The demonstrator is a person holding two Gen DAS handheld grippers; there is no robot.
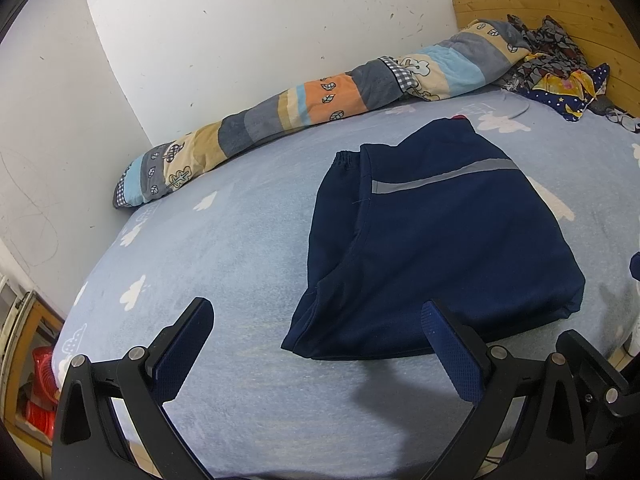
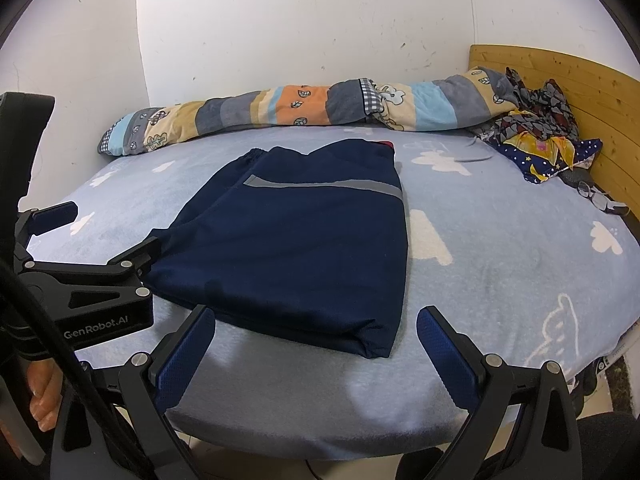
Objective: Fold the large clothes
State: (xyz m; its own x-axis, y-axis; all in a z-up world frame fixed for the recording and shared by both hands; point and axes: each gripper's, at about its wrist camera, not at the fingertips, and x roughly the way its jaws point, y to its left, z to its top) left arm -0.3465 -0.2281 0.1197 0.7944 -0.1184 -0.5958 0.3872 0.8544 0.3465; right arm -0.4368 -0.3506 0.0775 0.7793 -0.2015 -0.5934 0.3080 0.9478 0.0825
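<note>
Fingers (image 2: 202, 320) apart — folded trousers (image 2: 296, 248) abed

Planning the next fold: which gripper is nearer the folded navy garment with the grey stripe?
Left. The left gripper sits against the navy garment's left edge, open; the right gripper hangs just short of its near edge, open.

plenty of open bed (image 2: 500, 248) to the right of the folded navy garment (image 2: 296, 248), bare strip along the near edge too, rolled quilt (image 2: 304, 110) blocking the wall side, pile of clothes (image 2: 540, 140) (plus glasses) crowding the headboard (image 2: 592, 92) corner
</note>
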